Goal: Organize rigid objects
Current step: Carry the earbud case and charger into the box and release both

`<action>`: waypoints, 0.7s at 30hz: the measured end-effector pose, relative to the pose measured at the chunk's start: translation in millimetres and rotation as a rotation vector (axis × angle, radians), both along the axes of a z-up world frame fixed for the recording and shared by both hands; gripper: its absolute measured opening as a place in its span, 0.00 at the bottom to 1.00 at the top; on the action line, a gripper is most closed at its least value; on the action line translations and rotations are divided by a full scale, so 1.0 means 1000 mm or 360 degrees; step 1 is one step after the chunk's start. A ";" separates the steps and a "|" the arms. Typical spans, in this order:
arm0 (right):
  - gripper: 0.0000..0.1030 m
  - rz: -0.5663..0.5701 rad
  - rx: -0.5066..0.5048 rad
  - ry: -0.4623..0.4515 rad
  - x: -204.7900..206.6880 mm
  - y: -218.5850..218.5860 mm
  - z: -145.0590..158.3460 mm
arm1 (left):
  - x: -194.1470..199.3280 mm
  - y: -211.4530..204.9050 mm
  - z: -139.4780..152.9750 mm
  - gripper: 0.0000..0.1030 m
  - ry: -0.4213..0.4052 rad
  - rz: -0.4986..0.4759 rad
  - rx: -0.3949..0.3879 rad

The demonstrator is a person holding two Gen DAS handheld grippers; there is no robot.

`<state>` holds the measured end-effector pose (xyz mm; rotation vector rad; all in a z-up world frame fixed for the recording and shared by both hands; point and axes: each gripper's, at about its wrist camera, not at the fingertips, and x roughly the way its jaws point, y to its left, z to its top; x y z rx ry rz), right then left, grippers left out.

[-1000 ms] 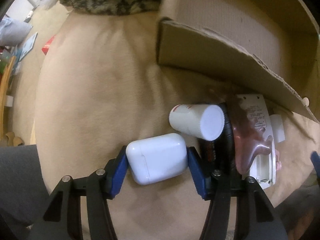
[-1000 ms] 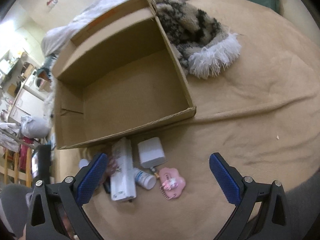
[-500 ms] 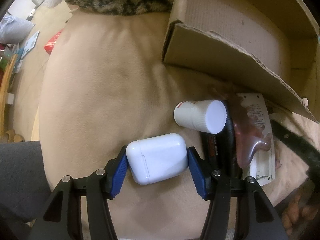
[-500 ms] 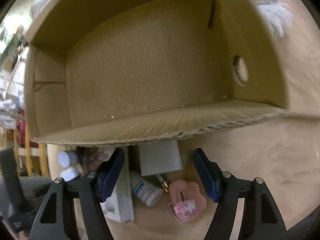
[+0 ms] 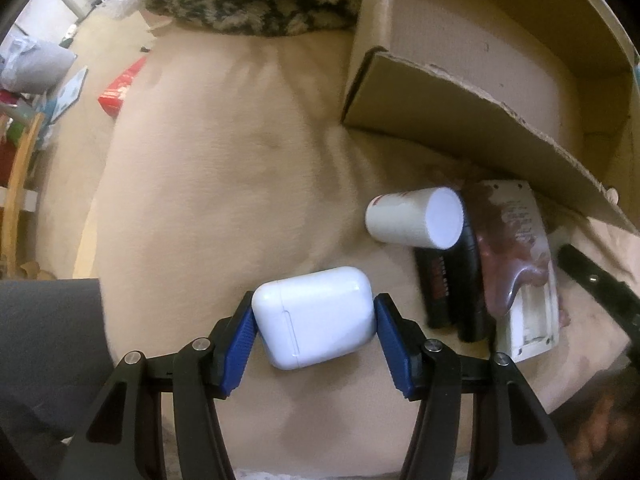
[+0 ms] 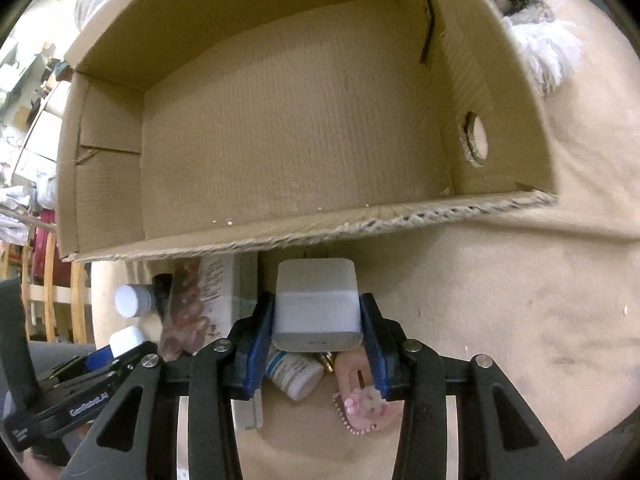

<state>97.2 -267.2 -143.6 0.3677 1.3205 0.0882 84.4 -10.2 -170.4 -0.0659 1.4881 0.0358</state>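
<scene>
Left gripper (image 5: 314,330): we clamp the white earbud case (image 5: 316,316) above the beige blanket (image 5: 208,168)
Right gripper (image 6: 318,342): our jaws are closing on the white charger block (image 6: 316,304), beside the cardboard box (image 6: 304,236)

Your left tool (image 5: 316,334) has two black plastic arms with triangular cut-outs, each tipped with a ribbed blue pad (image 5: 236,346) and fastened with round silver screws (image 5: 199,344) along the lower edge of the frame. Your right tool (image 6: 318,336) is built the same: black arms, blue pads, silver screws. In the lower left of the right view, the left tool's black body carries small white lettering (image 6: 89,399). Dark grey clothing (image 5: 44,344) fills the left view's lower left.
</scene>
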 end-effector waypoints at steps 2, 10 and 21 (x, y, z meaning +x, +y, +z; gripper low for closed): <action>0.42 -0.0004 -0.0012 -0.0021 -0.007 0.002 0.005 | -0.002 0.001 0.001 0.53 0.0002 -0.0020 0.0027; 0.43 -0.0026 -0.0011 -0.0184 -0.027 0.017 0.029 | -0.014 0.008 0.038 0.53 -0.0159 -0.0020 0.0037; 0.43 -0.0004 0.0075 -0.0395 -0.020 0.012 0.076 | 0.018 -0.009 0.123 0.53 -0.0480 -0.0137 0.0040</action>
